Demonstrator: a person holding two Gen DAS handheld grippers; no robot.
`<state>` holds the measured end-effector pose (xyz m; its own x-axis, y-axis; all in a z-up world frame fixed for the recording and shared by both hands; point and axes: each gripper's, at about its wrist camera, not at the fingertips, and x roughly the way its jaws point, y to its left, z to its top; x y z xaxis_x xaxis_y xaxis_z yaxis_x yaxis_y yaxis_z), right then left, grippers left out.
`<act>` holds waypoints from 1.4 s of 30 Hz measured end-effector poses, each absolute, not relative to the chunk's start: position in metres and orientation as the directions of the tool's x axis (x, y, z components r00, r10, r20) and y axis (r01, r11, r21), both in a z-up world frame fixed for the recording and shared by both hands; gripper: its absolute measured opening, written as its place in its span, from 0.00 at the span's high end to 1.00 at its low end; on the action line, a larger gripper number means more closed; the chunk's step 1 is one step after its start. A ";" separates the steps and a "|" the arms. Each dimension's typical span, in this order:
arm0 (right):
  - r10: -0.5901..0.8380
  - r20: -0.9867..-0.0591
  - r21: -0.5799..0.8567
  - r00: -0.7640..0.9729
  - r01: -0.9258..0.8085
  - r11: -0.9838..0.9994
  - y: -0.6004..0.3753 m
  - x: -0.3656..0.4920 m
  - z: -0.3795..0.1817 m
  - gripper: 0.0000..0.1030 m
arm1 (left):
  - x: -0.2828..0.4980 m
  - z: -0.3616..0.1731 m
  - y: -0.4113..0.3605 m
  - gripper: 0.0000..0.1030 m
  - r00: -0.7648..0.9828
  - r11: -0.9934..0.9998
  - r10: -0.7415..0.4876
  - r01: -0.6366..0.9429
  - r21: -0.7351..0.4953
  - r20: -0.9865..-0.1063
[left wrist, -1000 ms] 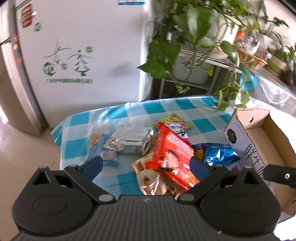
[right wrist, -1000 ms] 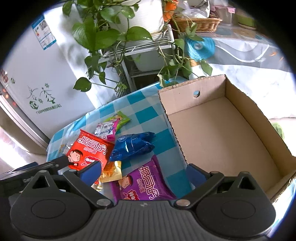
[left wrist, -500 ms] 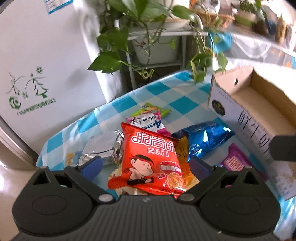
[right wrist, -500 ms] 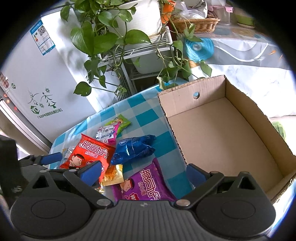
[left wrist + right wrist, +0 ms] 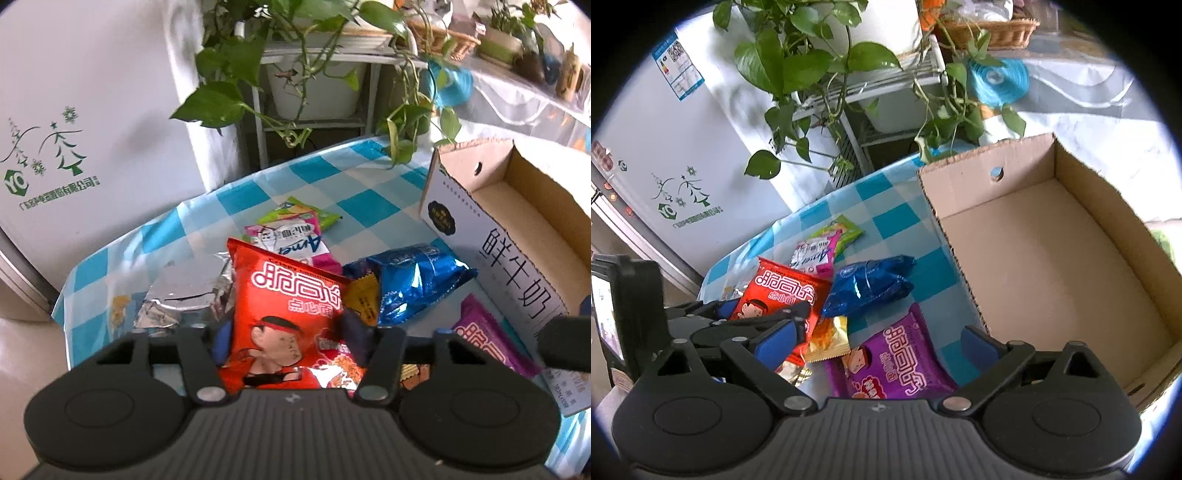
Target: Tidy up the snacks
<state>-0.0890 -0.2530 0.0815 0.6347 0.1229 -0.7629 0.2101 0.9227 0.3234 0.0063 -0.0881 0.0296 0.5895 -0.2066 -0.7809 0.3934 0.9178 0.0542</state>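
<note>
My left gripper (image 5: 288, 336) is closing, and its blue pads press both sides of the red snack bag (image 5: 284, 295), which crumples at the right pad. The right wrist view shows the same grip on the red bag (image 5: 783, 291) by the left gripper (image 5: 757, 312). My right gripper (image 5: 875, 343) hangs over the purple snack bag (image 5: 894, 358). Its jaws are closing slightly, wide apart, and the pads do not touch the bag. A blue bag (image 5: 868, 284), a yellow packet (image 5: 827, 336), and pink (image 5: 291, 240) and green (image 5: 314, 214) packets lie around. The cardboard box (image 5: 1052, 258) stands to the right with nothing in it.
A crumpled silver foil bag (image 5: 184, 291) lies left of the red bag. The table's blue-and-white check cloth (image 5: 369, 199) ends close behind the snacks. Beyond it stand a white fridge (image 5: 92, 129) and a trailing potted plant (image 5: 295, 74) on a rack.
My left gripper moved forward and down over the red bag, rolled a little, and closed its wide jaws onto it. The right hand stayed put and its jaws narrowed slightly.
</note>
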 end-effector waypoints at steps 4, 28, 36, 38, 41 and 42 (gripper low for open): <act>0.156 -0.774 0.342 0.614 0.198 0.918 -0.251 -0.087 0.074 0.13 | 0.005 0.038 -0.064 0.51 0.587 0.941 -0.243 0.334 -0.042 -0.772; 0.113 -0.844 0.240 0.524 0.181 0.954 -0.222 -0.067 0.031 0.20 | -0.004 0.049 -0.001 0.38 0.600 0.954 -0.300 0.195 -0.228 -0.742; 0.165 -0.851 0.259 0.498 0.125 0.958 -0.210 -0.068 0.028 0.13 | -0.003 0.050 -0.022 0.25 0.619 0.960 -0.268 0.238 -0.149 -0.739; 0.210 -0.849 0.295 0.485 0.105 0.950 -0.210 -0.070 0.028 0.13 | -0.002 0.048 -0.028 0.25 0.610 0.956 -0.270 0.259 -0.134 -0.745; 0.296 -0.836 0.361 0.461 0.057 0.931 -0.207 -0.073 0.030 0.12 | 0.001 0.042 -0.036 0.25 0.594 0.956 -0.260 0.268 -0.117 -0.761; 0.313 -0.834 0.369 0.455 0.038 0.929 -0.206 -0.075 0.031 0.12 | 0.002 0.039 -0.039 0.25 0.590 0.957 -0.252 0.268 -0.108 -0.767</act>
<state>-0.0747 -0.2061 0.0313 0.4550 0.3126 -0.8339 0.0376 0.9288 0.3687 0.0021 -0.0388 0.0394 0.5904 -0.2521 -0.7667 0.2681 0.9573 -0.1083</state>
